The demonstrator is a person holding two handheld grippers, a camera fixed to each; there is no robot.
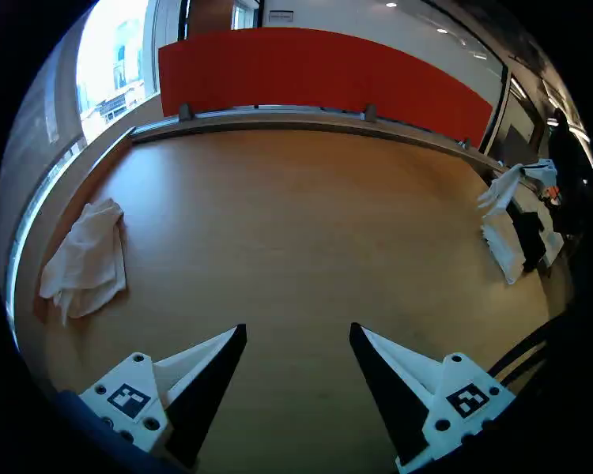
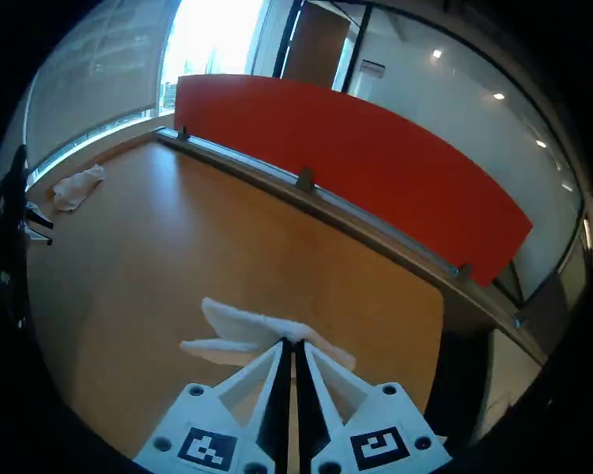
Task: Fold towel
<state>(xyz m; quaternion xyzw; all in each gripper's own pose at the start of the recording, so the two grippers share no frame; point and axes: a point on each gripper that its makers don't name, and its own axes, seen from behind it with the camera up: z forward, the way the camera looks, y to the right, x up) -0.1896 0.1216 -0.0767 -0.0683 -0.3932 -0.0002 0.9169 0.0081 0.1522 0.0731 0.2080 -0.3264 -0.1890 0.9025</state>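
A white towel point(image 2: 253, 330) lies bunched on the wooden table point(image 2: 154, 261), and my right gripper point(image 2: 291, 345) is shut on its near edge, the cloth fanning out beyond the tips. In the left gripper view that same towel point(image 1: 502, 237) hangs in folds at the far right beside the right gripper point(image 1: 531, 237). My left gripper point(image 1: 296, 336) hovers open over bare wood, nothing between its fingers. A second white towel point(image 1: 87, 262) lies crumpled at the table's left edge, also seen as a small heap point(image 2: 77, 188) far off in the right gripper view.
A red partition point(image 1: 312, 71) on a metal rail runs along the table's far edge. Windows stand behind the left side. A person in dark clothes point(image 1: 567, 170) is at the far right. The table's edge drops off beside the held towel point(image 2: 447, 347).
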